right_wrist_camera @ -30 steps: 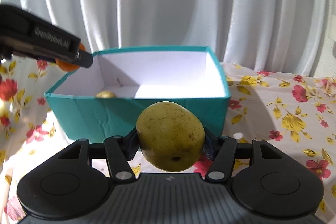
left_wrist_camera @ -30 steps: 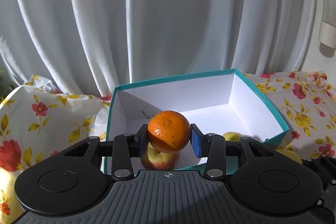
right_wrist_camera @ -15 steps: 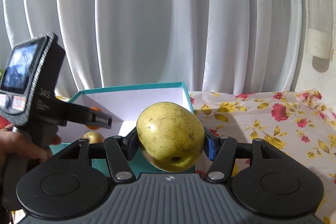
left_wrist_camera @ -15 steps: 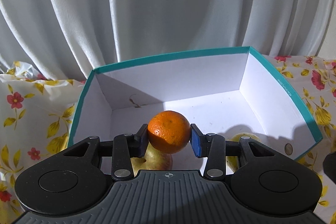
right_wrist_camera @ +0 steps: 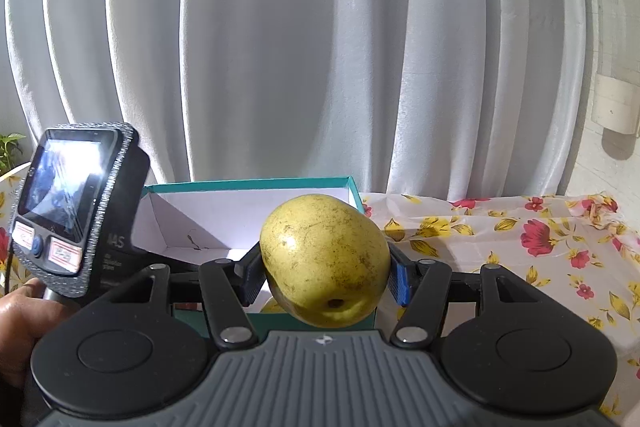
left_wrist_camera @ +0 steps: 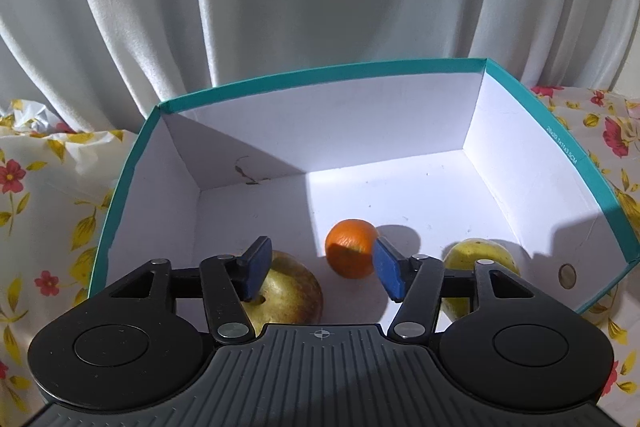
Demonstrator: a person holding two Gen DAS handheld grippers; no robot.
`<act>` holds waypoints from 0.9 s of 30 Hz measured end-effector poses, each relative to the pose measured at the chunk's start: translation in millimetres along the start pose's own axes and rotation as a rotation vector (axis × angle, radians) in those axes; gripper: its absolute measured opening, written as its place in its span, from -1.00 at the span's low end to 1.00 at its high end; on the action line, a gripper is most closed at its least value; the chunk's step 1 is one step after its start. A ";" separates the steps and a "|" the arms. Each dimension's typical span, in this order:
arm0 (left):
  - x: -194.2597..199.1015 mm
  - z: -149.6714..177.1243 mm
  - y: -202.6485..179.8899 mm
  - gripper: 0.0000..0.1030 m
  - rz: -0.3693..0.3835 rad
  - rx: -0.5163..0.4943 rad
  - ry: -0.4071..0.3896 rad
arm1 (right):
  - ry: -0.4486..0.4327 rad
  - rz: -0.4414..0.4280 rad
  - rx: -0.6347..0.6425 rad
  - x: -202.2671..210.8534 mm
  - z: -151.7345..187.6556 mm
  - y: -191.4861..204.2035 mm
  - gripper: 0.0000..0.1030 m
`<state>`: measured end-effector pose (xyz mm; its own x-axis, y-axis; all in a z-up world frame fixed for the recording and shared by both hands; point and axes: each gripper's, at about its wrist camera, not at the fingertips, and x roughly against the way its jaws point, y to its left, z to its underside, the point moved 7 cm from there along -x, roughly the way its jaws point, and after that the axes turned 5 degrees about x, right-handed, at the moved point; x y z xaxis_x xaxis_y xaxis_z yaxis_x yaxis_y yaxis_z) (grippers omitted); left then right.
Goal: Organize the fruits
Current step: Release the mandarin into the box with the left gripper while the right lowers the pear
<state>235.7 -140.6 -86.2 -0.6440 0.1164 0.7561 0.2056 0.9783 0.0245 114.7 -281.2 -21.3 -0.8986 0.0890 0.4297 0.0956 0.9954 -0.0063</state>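
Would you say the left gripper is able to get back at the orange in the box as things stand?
Probably yes: the left gripper is open over the box, and the orange lies just beyond its fingertips with nothing between.

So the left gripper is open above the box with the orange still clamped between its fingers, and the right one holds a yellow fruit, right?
Not quite. The left wrist view shows the left gripper open, but the orange lies loose on the floor of the box. The right gripper does hold the yellow fruit.
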 end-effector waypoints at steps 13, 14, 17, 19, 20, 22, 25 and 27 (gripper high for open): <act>87.0 8.5 61.4 0.82 -0.048 0.157 -0.130 | 0.063 -0.047 0.074 -53.8 5.9 19.6 0.16; 89.4 10.9 63.2 0.82 -0.046 0.155 -0.129 | 0.077 -0.052 0.075 -61.7 8.9 20.4 0.16; 95.3 16.2 70.9 0.85 -0.058 0.156 -0.128 | 0.104 -0.046 0.088 -76.9 15.4 23.3 0.16; 96.5 19.1 75.0 0.85 -0.071 0.159 -0.128 | 0.115 -0.045 0.090 -83.7 19.1 23.7 0.16; 96.7 20.4 76.2 0.85 -0.073 0.157 -0.126 | 0.117 -0.044 0.099 -85.1 19.5 25.5 0.16; 97.2 24.3 79.3 0.85 -0.076 0.160 -0.115 | 0.128 -0.038 0.113 -88.9 21.2 28.6 0.17; 97.7 27.6 82.1 0.85 -0.080 0.165 -0.108 | 0.138 -0.012 0.157 -92.4 22.8 31.7 0.17; 98.7 28.8 82.3 0.85 -0.078 0.164 -0.110 | 0.128 -0.011 0.137 -90.8 20.7 30.1 0.21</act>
<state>167.8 -43.7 -28.4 -0.7313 0.0487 0.6803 0.0352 0.9988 -0.0336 190.3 -258.6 -79.2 -0.8363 0.0819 0.5421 0.0191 0.9925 -0.1204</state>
